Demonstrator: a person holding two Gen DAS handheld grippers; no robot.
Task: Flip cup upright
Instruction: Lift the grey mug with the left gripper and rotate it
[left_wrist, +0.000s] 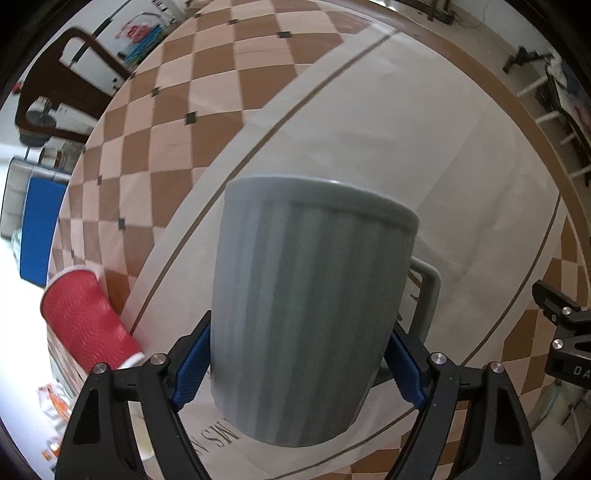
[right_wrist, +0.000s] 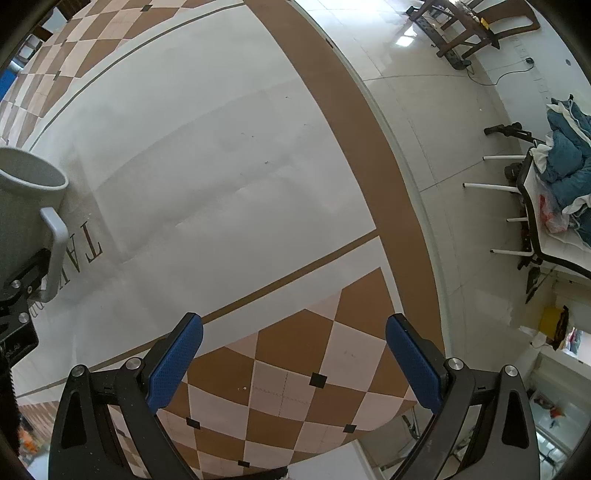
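Note:
A grey ribbed mug (left_wrist: 310, 306) with a handle on its right side fills the left wrist view, tilted with its rim away from the camera. My left gripper (left_wrist: 295, 365) is shut on the mug's lower body, a blue pad on each side. The mug also shows at the left edge of the right wrist view (right_wrist: 26, 206), open mouth up, held above the table. My right gripper (right_wrist: 293, 362) is open and empty over the table's checkered border, to the right of the mug.
A red paper cup (left_wrist: 86, 321) lies on its side at the table's left edge. The table (right_wrist: 207, 155) has a white centre with lettering and a brown checkered border. Chairs (right_wrist: 517, 206) and floor lie beyond the right edge.

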